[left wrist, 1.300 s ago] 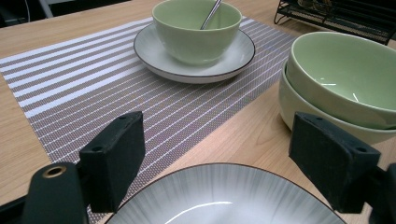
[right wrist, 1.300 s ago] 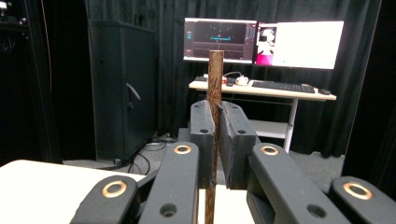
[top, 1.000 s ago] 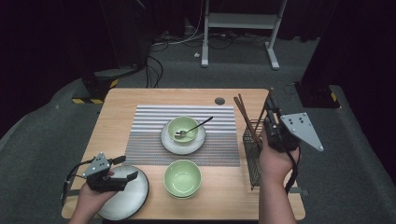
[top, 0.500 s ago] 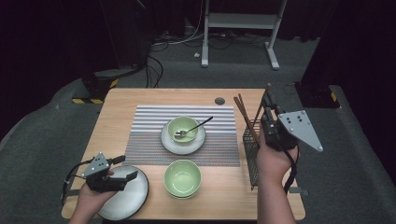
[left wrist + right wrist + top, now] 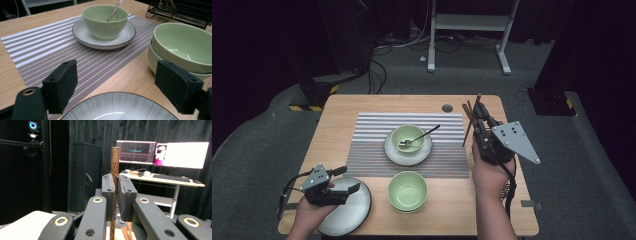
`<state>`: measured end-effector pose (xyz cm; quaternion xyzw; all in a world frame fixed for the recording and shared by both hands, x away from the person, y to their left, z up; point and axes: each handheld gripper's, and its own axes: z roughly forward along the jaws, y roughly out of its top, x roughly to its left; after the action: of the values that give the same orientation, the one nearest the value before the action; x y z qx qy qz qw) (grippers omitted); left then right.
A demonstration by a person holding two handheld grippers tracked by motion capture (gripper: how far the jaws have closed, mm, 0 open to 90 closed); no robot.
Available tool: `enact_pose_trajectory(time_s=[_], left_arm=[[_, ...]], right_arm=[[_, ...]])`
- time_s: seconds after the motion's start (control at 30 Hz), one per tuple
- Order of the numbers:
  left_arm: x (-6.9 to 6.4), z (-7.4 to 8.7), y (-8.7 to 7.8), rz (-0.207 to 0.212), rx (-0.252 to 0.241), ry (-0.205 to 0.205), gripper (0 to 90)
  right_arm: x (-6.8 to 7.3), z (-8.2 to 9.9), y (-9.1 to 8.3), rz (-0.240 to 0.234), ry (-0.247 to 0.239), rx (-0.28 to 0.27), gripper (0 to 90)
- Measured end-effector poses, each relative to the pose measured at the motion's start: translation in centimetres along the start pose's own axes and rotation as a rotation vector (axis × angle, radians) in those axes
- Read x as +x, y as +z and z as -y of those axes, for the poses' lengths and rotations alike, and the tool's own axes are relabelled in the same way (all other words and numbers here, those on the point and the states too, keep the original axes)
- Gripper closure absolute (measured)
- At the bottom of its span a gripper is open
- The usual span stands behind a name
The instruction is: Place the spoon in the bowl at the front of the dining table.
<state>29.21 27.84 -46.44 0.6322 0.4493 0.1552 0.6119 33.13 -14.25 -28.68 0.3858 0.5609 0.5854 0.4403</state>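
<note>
My right gripper point(image 5: 481, 121) is shut on a brown chopstick point(image 5: 470, 123) that stands steeply over the table's right side, beside the striped placemat point(image 5: 372, 145). In the right gripper view the pads point(image 5: 109, 192) pinch the chopstick point(image 5: 115, 167) upright, with more chopsticks point(image 5: 127, 232) low behind it. My left gripper point(image 5: 346, 180) is open at the front left, its jaws spread above the rim of a grey plate point(image 5: 347, 215). The left gripper view shows that plate point(image 5: 120, 107) below and between the two pads point(image 5: 62, 85).
A green bowl point(image 5: 408, 137) holding a spoon point(image 5: 424, 135) sits on a saucer point(image 5: 408, 156) on the placemat. Two stacked green bowls point(image 5: 407, 191) stand in front of it. The black wire rack point(image 5: 180, 10) lies at the right. A dark round spot point(image 5: 447, 108) marks the table's far edge.
My right hand has moved to the left with the chopstick and now covers the wire rack. The left gripper has stayed over the plate.
</note>
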Motion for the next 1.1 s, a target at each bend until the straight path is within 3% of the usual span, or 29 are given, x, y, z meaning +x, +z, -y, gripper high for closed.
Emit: enact_pose_trajectory(time_s=[0.2, 0.43, 0.47, 0.77, 1.1], left_arm=[[-0.8, -0.5, 0.3, 0.017, -0.01, 0.017, 18.7], [-2.8, -2.0, 1.6, 0.049, -0.04, 0.034, 18.2], [-3.3, -2.5, 2.0, 0.053, -0.049, 0.055, 18.1], [-4.8, -3.8, 4.2, 0.079, -0.074, 0.029, 15.5], [-7.1, -4.5, 6.7, 0.108, -0.092, 0.044, 15.1]], right_arm=[[1.1, 0.7, 0.2, -0.037, 0.011, 0.004, 84.2], [2.9, 1.9, 0.6, -0.088, 0.019, 0.017, 84.2], [3.2, 2.2, 0.7, -0.098, 0.024, 0.02, 84.2], [4.6, 3.3, 1.0, -0.143, 0.035, 0.034, 84.2], [6.3, 3.8, 1.2, -0.191, 0.038, 0.037, 84.2]])
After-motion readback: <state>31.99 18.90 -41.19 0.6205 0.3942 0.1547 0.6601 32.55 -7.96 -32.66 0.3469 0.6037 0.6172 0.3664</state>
